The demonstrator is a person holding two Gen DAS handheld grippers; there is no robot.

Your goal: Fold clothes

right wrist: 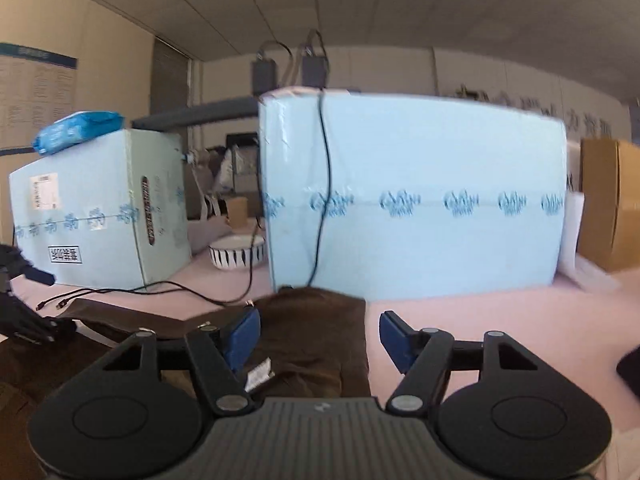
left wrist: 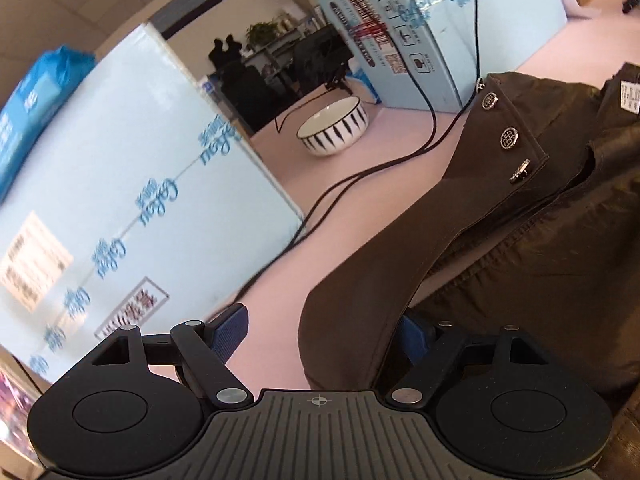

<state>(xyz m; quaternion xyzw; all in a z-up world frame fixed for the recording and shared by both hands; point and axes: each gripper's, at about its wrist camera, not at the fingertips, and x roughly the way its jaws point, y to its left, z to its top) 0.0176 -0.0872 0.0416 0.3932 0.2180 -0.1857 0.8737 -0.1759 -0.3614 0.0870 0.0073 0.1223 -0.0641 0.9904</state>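
Pink table [right wrist: 480, 320], both claws apparently open

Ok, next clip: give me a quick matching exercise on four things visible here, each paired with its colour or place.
Things:
1. garment
2. bowl
3. blue packet
4. tabletop

Descriptions:
a. pale pink
b. lying on top of a light blue box
c. dark brown, with metal snap buttons
d. white with dark stripes, standing in the gap between the two boxes

Pairs: 1-c, 2-d, 3-b, 4-a
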